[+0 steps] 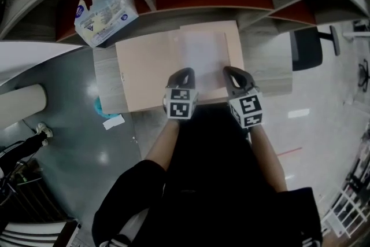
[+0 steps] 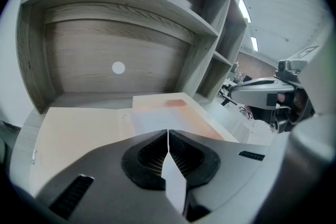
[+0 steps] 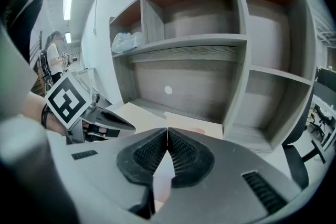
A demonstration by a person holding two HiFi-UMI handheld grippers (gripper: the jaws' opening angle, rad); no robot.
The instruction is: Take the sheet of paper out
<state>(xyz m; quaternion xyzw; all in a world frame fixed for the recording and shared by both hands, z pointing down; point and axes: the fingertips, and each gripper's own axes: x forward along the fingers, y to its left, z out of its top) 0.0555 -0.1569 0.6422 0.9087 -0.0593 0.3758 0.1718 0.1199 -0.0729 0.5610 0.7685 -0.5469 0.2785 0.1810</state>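
Observation:
A tan folder lies open on the grey desk below the shelf unit. On its right half rests a pale white sheet of paper, also seen flat ahead in the left gripper view. My left gripper hangs over the sheet's near left part, jaws shut tip to tip. Over the near right part is my right gripper, shut too. I see nothing clamped in either pair of jaws; only pale paper shows through the gap behind the pads.
A grey shelf unit with red back panels rises behind the desk. A plastic tissue pack sits on its left shelf. An office chair stands at the right. A paper slip lies on the floor at the left.

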